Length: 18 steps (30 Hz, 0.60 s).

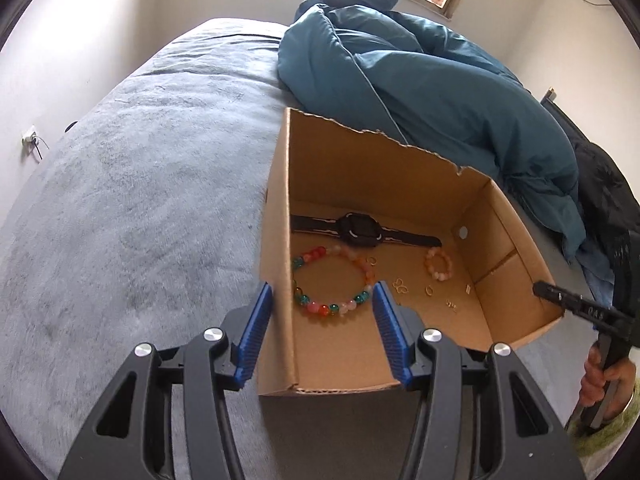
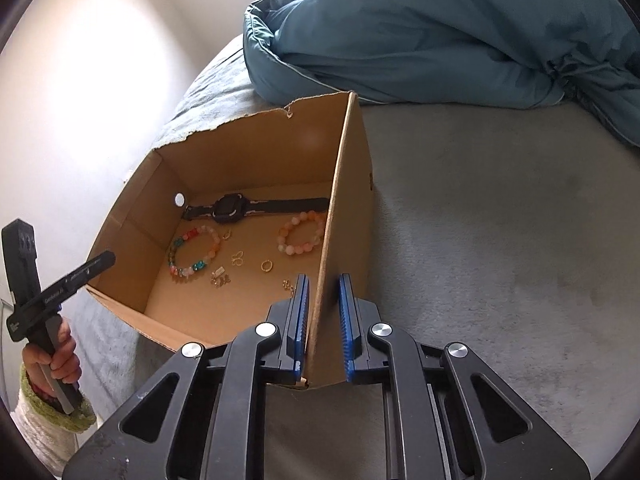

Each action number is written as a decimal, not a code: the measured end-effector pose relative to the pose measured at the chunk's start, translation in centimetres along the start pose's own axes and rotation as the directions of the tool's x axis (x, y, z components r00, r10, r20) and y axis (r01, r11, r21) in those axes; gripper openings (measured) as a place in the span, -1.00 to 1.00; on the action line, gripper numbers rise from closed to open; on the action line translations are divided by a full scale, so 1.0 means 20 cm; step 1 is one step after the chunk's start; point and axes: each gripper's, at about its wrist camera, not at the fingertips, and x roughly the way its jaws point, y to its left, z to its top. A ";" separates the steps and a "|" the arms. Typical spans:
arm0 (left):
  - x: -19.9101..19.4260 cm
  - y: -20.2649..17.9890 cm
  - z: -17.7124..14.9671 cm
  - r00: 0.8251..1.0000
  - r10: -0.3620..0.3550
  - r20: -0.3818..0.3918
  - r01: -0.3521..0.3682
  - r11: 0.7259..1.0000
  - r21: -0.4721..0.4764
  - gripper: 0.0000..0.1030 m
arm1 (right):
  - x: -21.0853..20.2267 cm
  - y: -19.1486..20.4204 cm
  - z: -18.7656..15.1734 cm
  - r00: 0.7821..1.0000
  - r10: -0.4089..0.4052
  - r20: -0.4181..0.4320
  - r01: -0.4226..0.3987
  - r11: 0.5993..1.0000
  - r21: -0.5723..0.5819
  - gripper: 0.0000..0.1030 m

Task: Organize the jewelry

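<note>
1. Left gripper (image 1: 322, 330): jaws wide apart, straddling the left wall of the cardboard box (image 1: 280, 240). One blue pad sits outside the wall, the other inside above the box floor. Neither pad appears to press the card; nothing is held.
2. Multicolour bead bracelet (image 1: 334, 286): lies flat on the box floor, directly ahead of the left gripper and just beyond its inner pad. It is a closed loop with no strong long axis. The left gripper is the nearer one to it.
3. Black wristwatch (image 1: 360, 232): laid out straight along the far wall, its long axis running across the box from left to right, face up.
4. Small pink bead bracelet (image 1: 439, 266): right of centre, apart from the big loop. Small gold rings and earrings (image 1: 430, 290) are scattered in front of it.
5. Right gripper (image 2: 323, 322): jaws narrowed around the right wall of the box, a pad on each side. Inner pad close against the card, outer pad with a slim gap; whether it truly clamps, cannot tell.
6. Judgement: the pink bracelet lies ahead and left of the right gripper, so that gripper is the nearer one.
7. Surroundings: box rests on a grey bed cover (image 1: 140, 200); teal duvet (image 1: 420, 80) bunched behind.
</note>
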 end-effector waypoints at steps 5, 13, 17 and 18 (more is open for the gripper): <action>-0.08 -0.03 -0.09 1.000 -0.012 -0.006 0.012 1.000 -0.014 -0.04 | -0.03 0.00 -0.05 1.000 -0.015 -0.008 0.015 1.000 -0.018 -0.74; -0.23 -0.05 -0.25 1.000 -0.024 -0.008 0.024 0.999 -0.029 -0.04 | -0.13 0.01 -0.18 1.000 -0.020 0.013 0.020 1.000 -0.024 -0.74; -0.31 -0.06 -0.34 1.000 -0.031 -0.006 0.031 0.999 -0.024 -0.04 | -0.18 0.04 -0.26 1.000 -0.027 0.015 0.027 0.999 -0.044 -0.74; -0.32 -0.05 -0.36 1.000 -0.031 -0.002 0.031 0.999 -0.021 -0.04 | -0.18 0.04 -0.27 1.000 -0.025 0.015 0.026 0.999 -0.047 -0.74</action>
